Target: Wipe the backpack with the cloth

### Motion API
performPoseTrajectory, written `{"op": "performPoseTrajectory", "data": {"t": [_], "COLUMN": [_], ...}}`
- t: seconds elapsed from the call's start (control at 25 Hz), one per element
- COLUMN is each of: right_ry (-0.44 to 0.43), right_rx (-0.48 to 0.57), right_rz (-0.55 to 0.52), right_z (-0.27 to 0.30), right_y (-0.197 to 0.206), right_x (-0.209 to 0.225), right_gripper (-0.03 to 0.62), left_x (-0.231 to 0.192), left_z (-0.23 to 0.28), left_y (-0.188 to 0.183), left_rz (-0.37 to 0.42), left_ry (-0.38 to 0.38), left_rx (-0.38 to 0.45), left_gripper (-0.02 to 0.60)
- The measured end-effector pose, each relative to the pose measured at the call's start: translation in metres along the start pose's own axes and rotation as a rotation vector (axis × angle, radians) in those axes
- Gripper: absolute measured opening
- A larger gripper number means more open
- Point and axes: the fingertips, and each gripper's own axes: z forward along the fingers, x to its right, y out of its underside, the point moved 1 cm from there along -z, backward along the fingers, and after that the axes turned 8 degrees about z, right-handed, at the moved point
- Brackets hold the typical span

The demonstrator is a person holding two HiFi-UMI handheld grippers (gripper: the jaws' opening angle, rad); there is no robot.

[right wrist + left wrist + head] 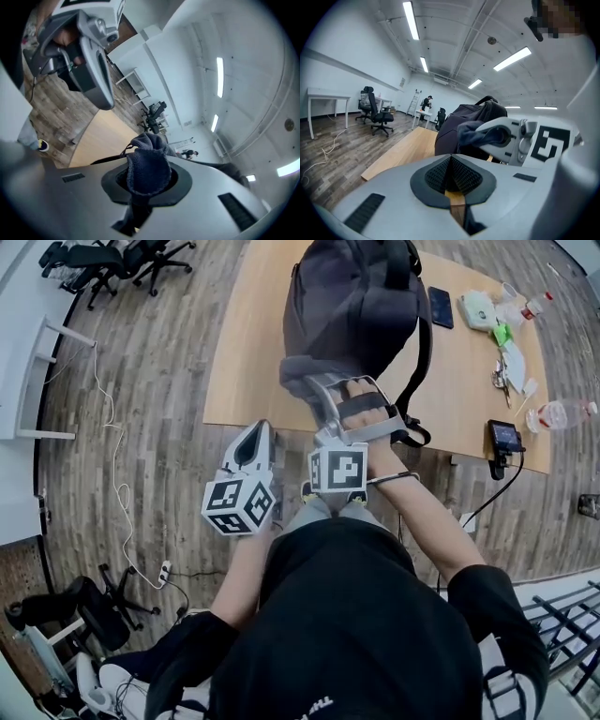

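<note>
The cloth is clamped in the right tongs, with the backpack directly ahead. The left tongs are closed, empty and set farther back.

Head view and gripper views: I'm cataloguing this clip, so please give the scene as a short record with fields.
backpack: dark, on the wooden table, near its front edge
cloth: dark blue, bunched, pinched in the right gripper, at the backpack's near lower corner
right gripper: shut on the cloth
left gripper: shut, empty, in front of the table's edge, apart from the backpack
also on table: phone, plastic bottle
</note>
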Motion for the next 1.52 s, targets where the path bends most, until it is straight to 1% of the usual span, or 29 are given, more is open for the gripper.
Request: {"op": "performPoseTrajectory", "data": {"t": [0.08, 0.16, 0.32, 0.48, 0.56, 0.64, 0.68, 0.72, 0.8, 0.92, 1.0, 1.04, 1.12, 1.2, 1.24, 1.4, 1.52], "right_ry": [-0.066, -0.114, -0.212, -0.382, -0.430, -0.506, -0.528, -0.526, -0.485, -0.418, -0.388, -0.348, -0.206, -0.043, 0.025, 0.245, 0.419], "right_rx": [-0.047, -0.088, -0.122, -0.178, -0.188, -0.226, -0.250, -0.264, -0.271, -0.293, -0.240, -0.194, -0.104, -0.027, 0.012, 0.169, 0.232], "right_rz": [0.018, 0.023, 0.077, 0.156, 0.193, 0.265, 0.285, 0.287, 0.288, 0.288, 0.239, 0.199, 0.133, 0.105, 0.094, -0.007, -0.046], "right_z": [0.013, 0.024, 0.034, 0.037, 0.034, 0.032, 0.031, 0.029, 0.026, 0.022, 0.012, 0.007, -0.004, -0.011, -0.016, -0.057, -0.089], "right_y": [0.013, 0.025, 0.026, 0.036, 0.044, 0.057, 0.067, 0.077, 0.096, 0.130, 0.134, 0.128, 0.116, 0.104, 0.097, 0.061, 0.043], "right_x": [-0.034, -0.064, -0.103, -0.160, -0.184, -0.208, -0.218, -0.224, -0.226, -0.204, -0.184, -0.170, -0.131, -0.075, -0.045, 0.063, 0.148], "right_gripper": [0.043, 0.043, 0.043, 0.043, 0.043, 0.043, 0.043, 0.043, 0.043, 0.043, 0.043, 0.043, 0.043, 0.043, 0.043, 0.043, 0.043], "left_x": [-0.002, -0.003, -0.004, -0.007, -0.010, -0.014, -0.016, -0.018, -0.021, -0.021, -0.020, -0.019, -0.014, -0.007, -0.005, 0.005, 0.009], "left_z": [-0.003, -0.005, -0.010, -0.016, -0.021, -0.024, -0.026, -0.028, -0.031, -0.029, -0.027, -0.025, -0.020, -0.014, -0.012, -0.004, 0.001], "left_y": [0.002, 0.002, 0.005, 0.009, 0.008, 0.007, 0.007, 0.007, 0.007, 0.008, 0.009, 0.009, 0.009, 0.007, 0.005, -0.002, -0.006], "left_rz": [-0.004, -0.006, -0.010, -0.022, -0.025, -0.023, -0.023, -0.023, -0.023, -0.021, -0.018, -0.017, -0.013, -0.007, -0.003, 0.010, 0.013], "left_ry": [-0.008, -0.010, -0.015, -0.027, -0.035, -0.042, -0.046, -0.050, -0.055, -0.050, -0.041, -0.034, -0.016, 0.002, 0.010, 0.029, 0.034], "left_rx": [-0.002, -0.003, -0.006, -0.011, -0.008, -0.005, -0.005, -0.006, -0.005, -0.007, -0.011, -0.014, -0.018, -0.015, -0.012, 0.003, 0.012], "left_gripper": [0.015, 0.015, 0.015, 0.015, 0.015, 0.015, 0.015, 0.015, 0.015, 0.015, 0.015, 0.015, 0.015, 0.015, 0.015, 0.015, 0.015]}}
